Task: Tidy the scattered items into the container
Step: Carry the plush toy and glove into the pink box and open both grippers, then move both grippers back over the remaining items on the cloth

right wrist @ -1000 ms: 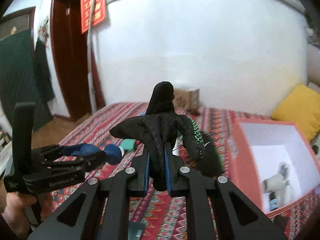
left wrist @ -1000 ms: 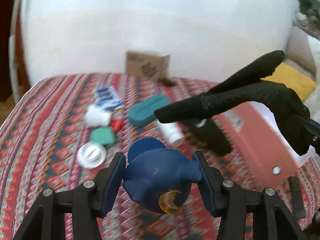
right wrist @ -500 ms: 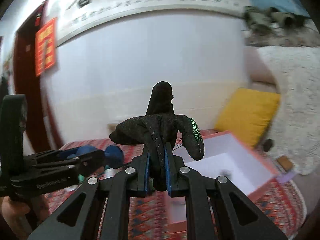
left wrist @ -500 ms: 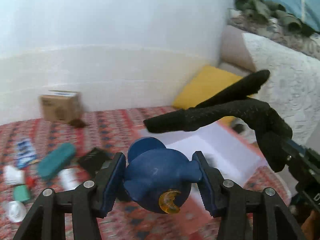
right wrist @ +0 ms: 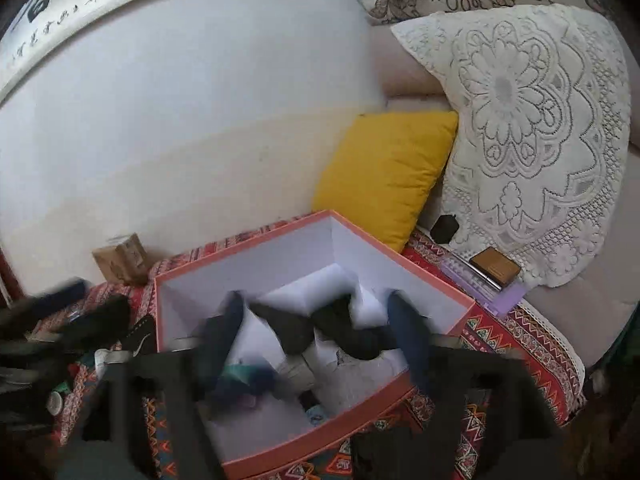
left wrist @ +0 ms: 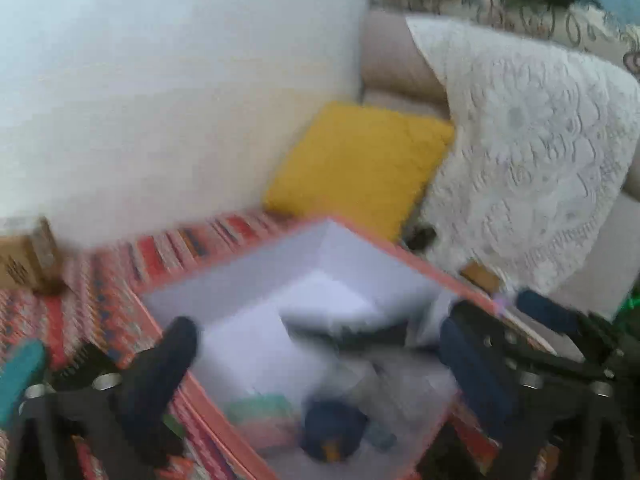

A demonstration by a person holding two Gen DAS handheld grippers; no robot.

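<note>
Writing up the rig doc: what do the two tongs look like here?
Both match: black frames with silver screw heads and dark blue finger pads. The left tongs and right tongs are motion-blurred, so no cables or markings can be made out.

Both tools are black plastic frames with dark blue pads on their fingers (right wrist: 408,336). Round silver screws (left wrist: 106,381) dot the left gripper (left wrist: 320,360), all motion-blurred.

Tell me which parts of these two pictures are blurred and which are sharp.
Left wrist view: motion blur throughout, box and cushion smeared. Right wrist view: lace cover and box rim sharp, only the near tongs streaked.
</note>
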